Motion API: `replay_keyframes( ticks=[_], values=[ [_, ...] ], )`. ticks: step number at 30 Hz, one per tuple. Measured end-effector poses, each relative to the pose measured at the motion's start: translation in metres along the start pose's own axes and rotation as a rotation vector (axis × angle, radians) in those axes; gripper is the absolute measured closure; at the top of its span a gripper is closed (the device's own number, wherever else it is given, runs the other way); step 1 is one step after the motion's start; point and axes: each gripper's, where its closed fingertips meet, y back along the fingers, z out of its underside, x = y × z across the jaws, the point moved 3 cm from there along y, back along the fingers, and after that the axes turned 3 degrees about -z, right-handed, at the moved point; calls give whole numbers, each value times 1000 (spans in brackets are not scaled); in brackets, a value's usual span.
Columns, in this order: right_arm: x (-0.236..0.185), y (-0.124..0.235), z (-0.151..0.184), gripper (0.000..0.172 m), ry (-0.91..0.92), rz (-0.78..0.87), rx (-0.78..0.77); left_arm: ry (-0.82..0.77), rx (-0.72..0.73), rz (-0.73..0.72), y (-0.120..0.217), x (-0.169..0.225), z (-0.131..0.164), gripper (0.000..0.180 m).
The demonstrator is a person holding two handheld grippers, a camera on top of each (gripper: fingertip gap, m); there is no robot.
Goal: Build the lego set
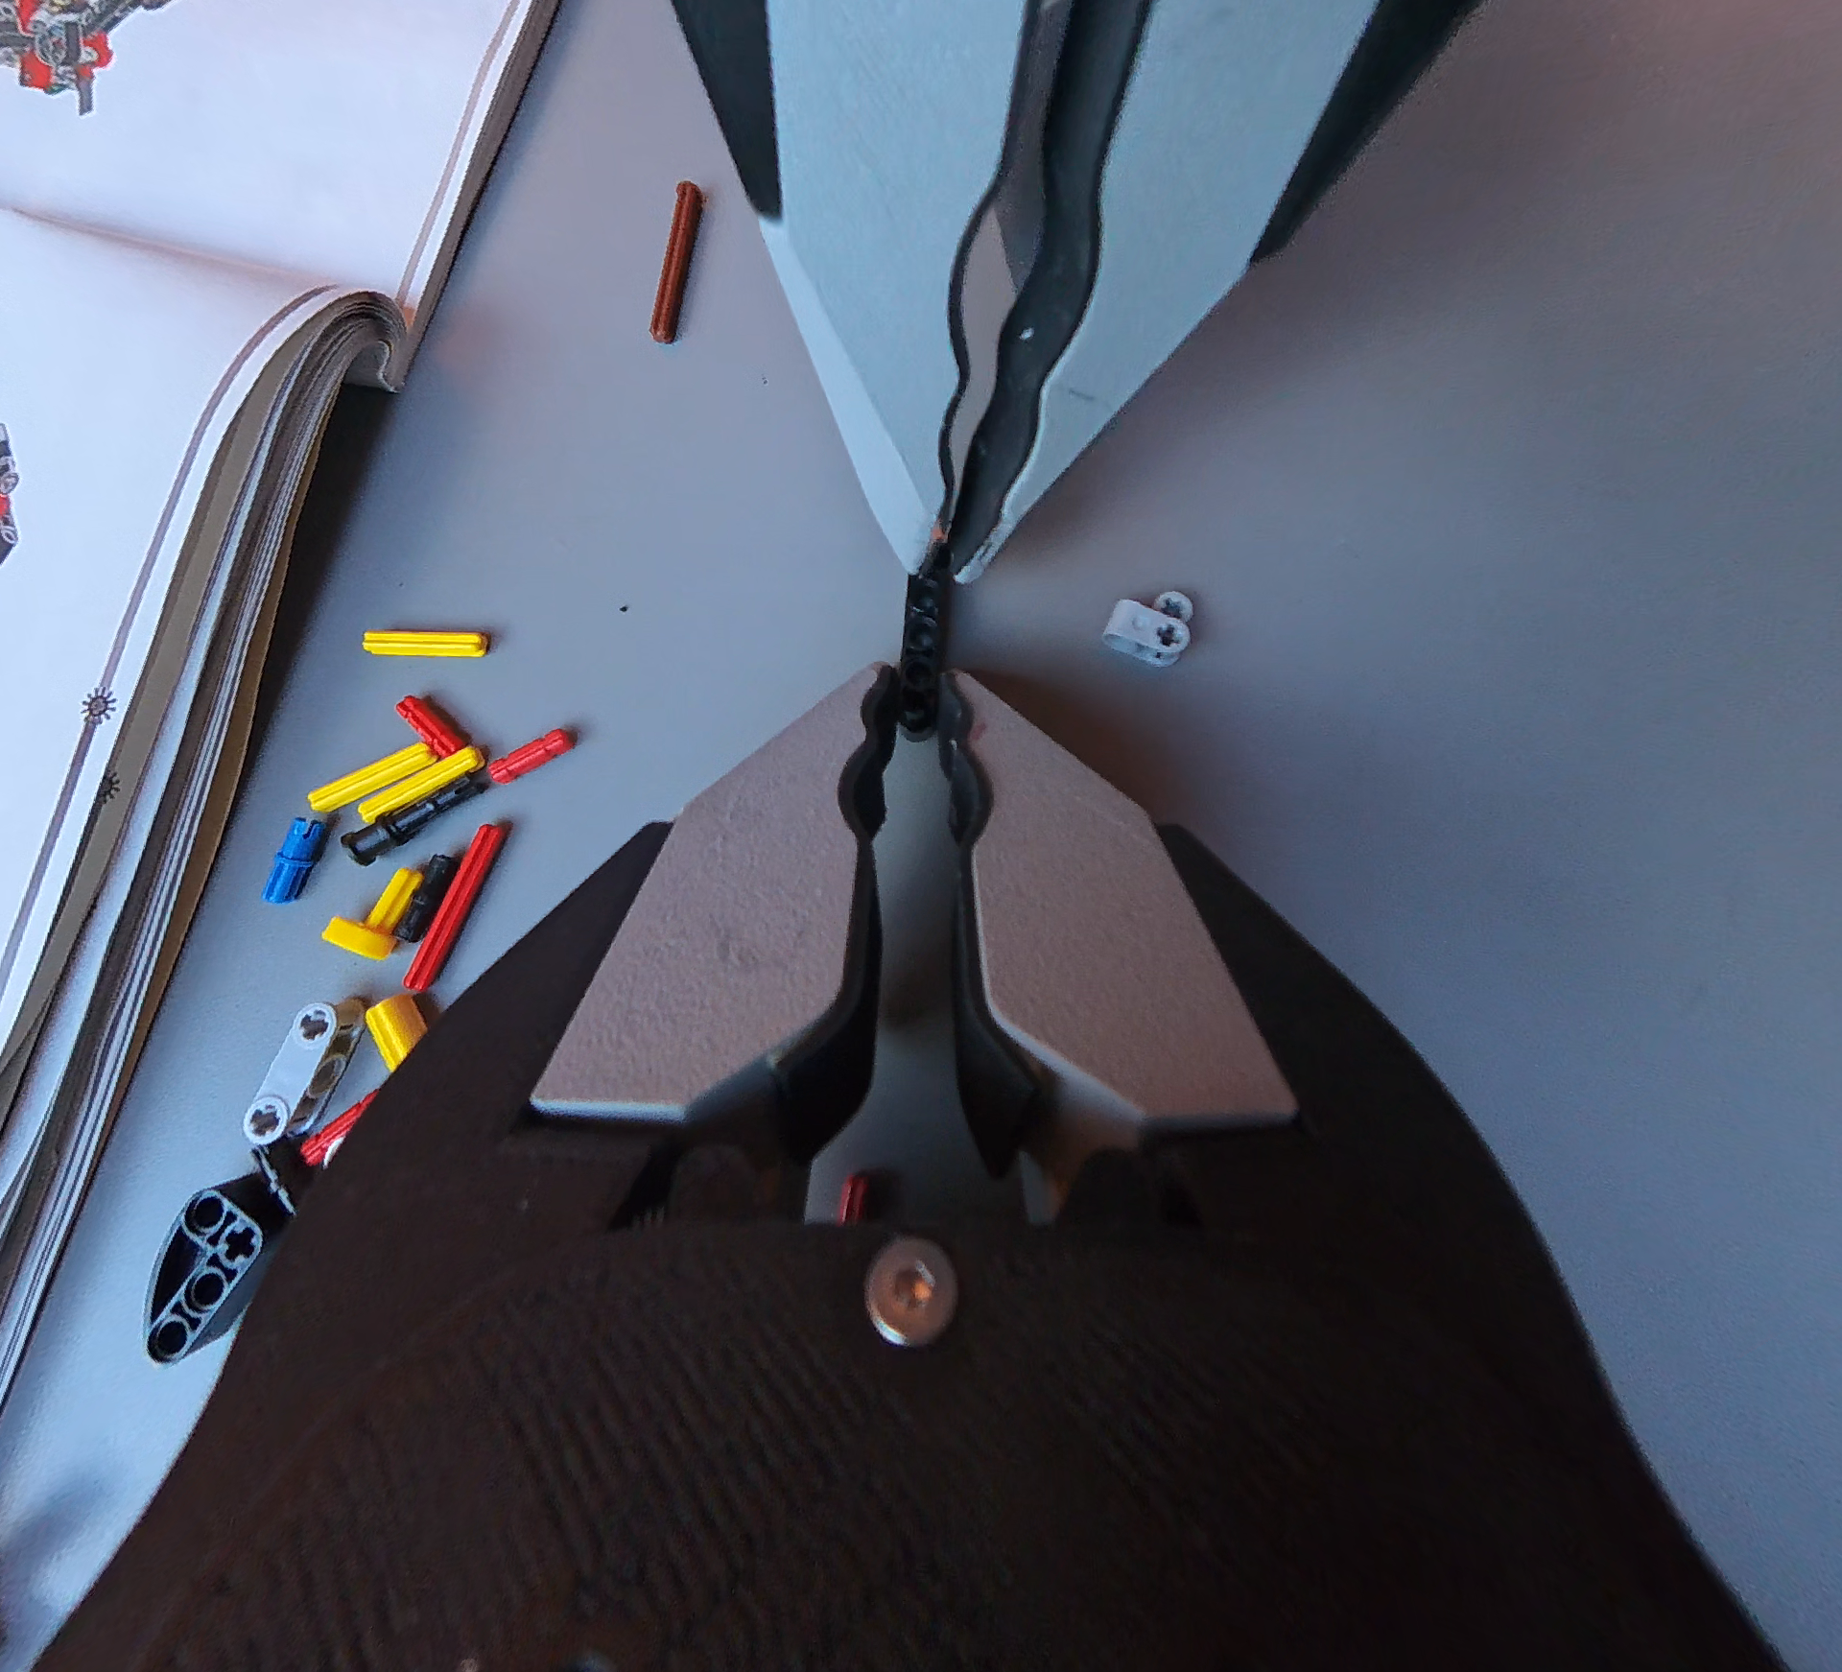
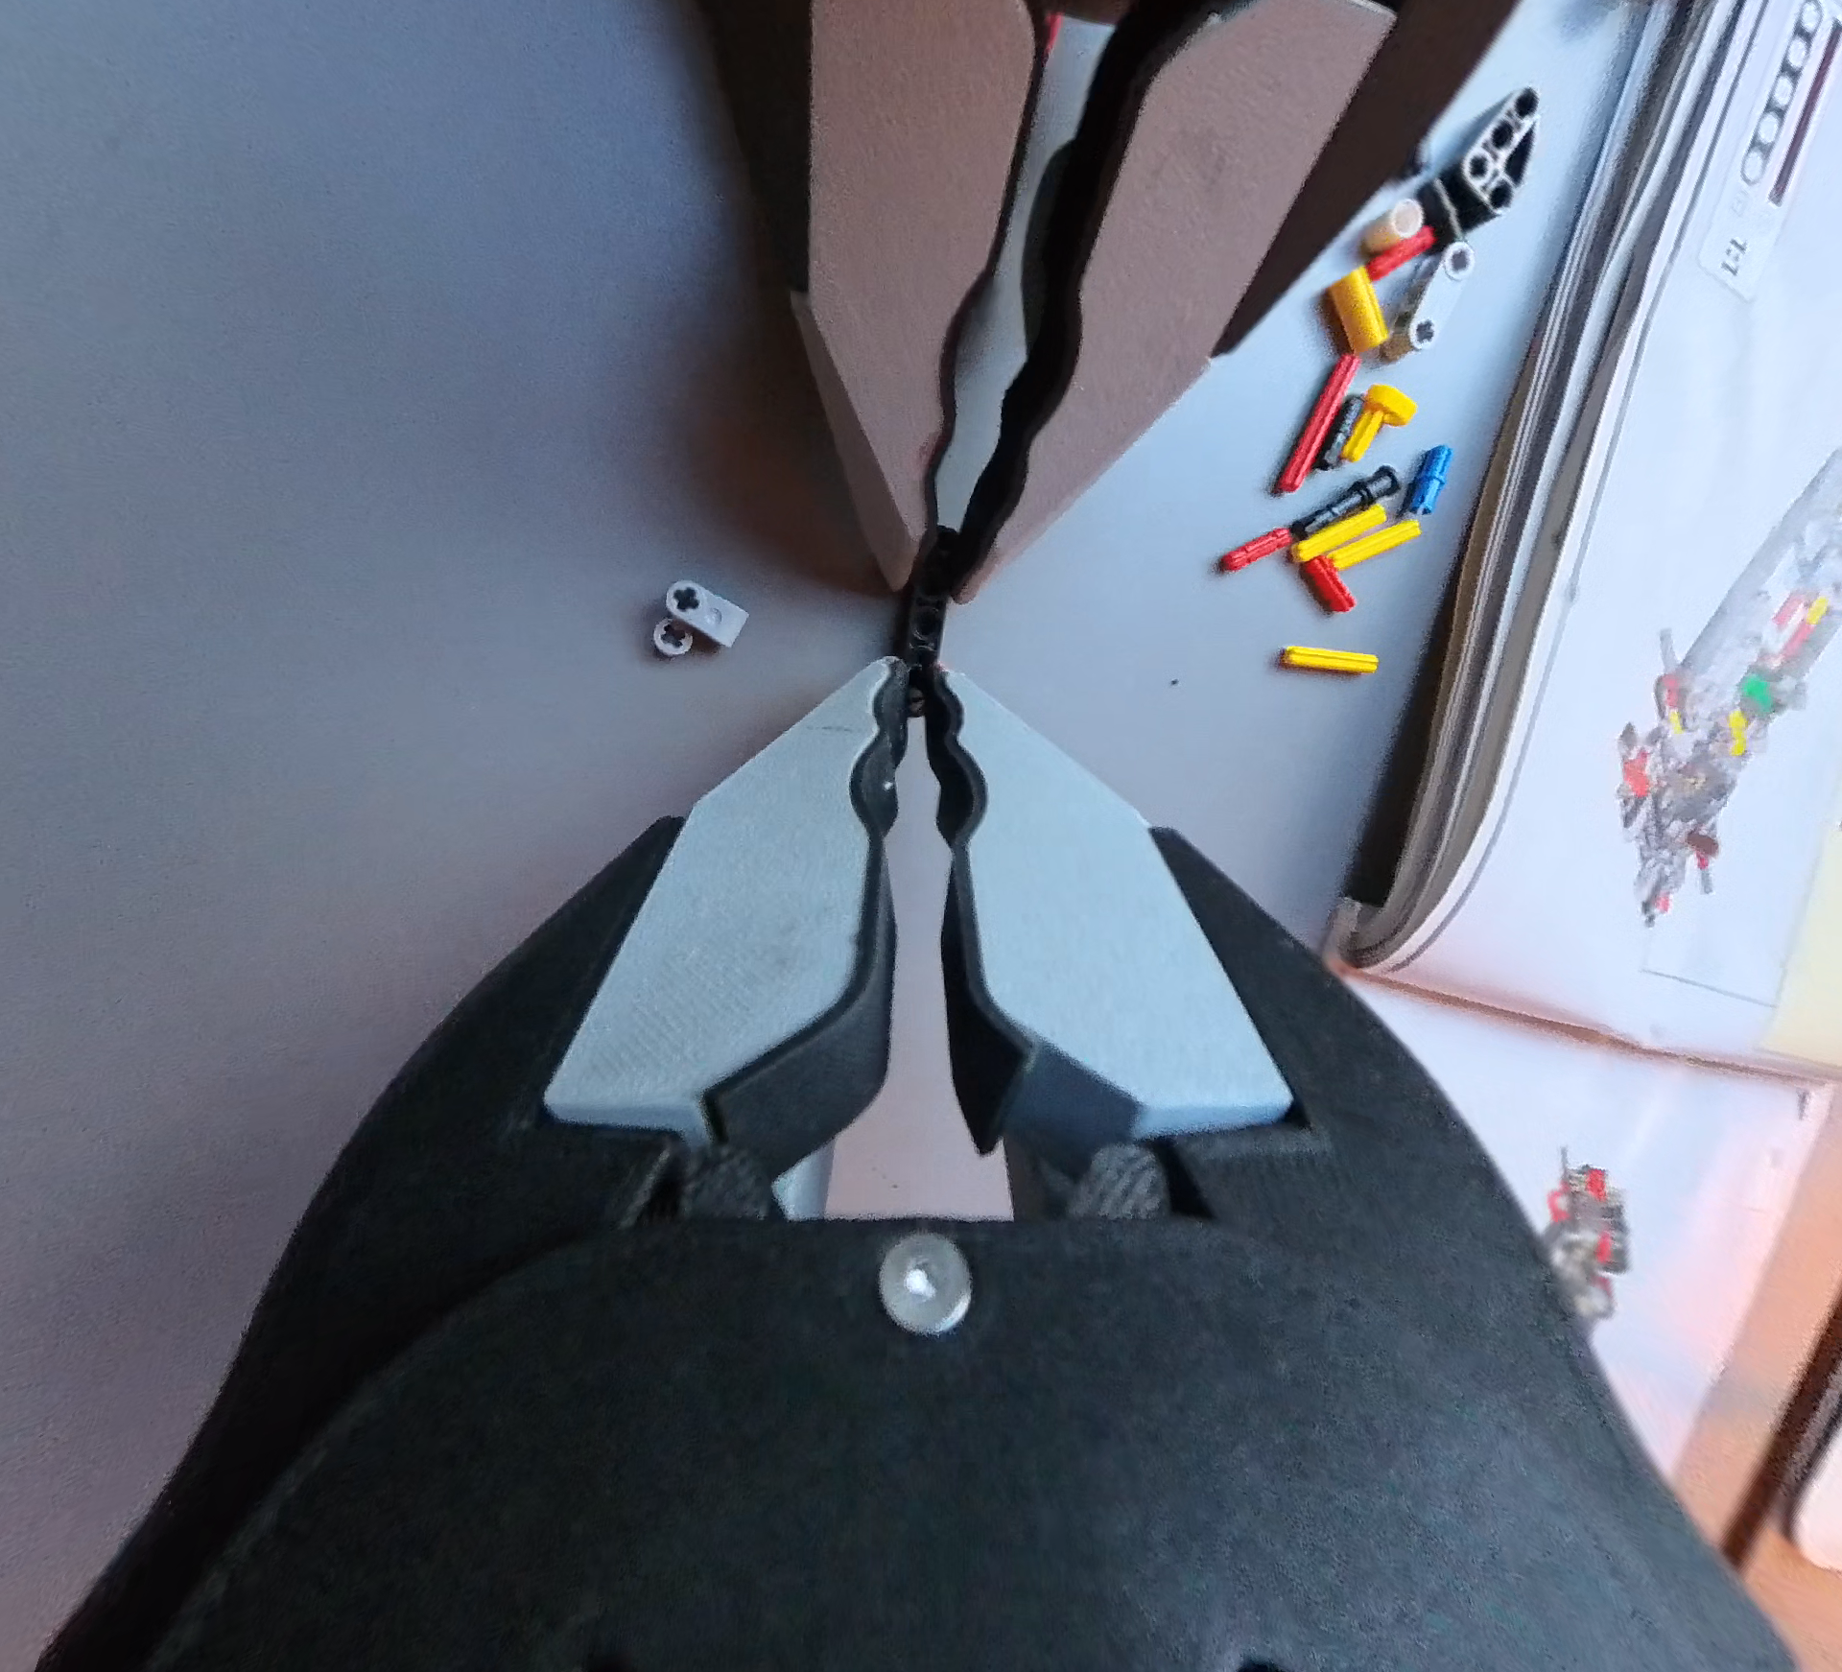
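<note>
Left gripper (image 1: 919, 707) and right gripper (image 2: 918, 689) tip to tip at frame centre, fingers of each clamped on opposite ends of one black beam (image 1: 921, 628) above the worktop (image 1: 1495, 727), grey connector (image 1: 1148, 624) just right, loose pins (image 1: 419, 827) lower left, booklet (image 1: 199, 229) upper left

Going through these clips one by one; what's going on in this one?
Two hand-held tools meet tip to tip over a grey table, both clamped on one black beam with holes: the left tool grips one end, the right tool the other. The beam spans the short gap between them. A small grey connector lies beside it. A scatter of yellow, red, blue and black pins lies farther off by an open booklet, with a brown axle apart.
</note>
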Motion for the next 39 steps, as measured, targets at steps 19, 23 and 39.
replay_keyframes(
  ticks=[19, 23, 39],
  values=[
    [2, 2, 14, 171, -429, -27, 342, 2, 0, -6, 0, 0, 0, 174],
    [1, 1, 14, 170, -502, -23, 360, 2, 0, -6, 0, -1, 0, 174],
    [8, 8, 6, 169, -447, -46, 371, 29, 2, -4, 1, -3, 0, 175]
  ],
)
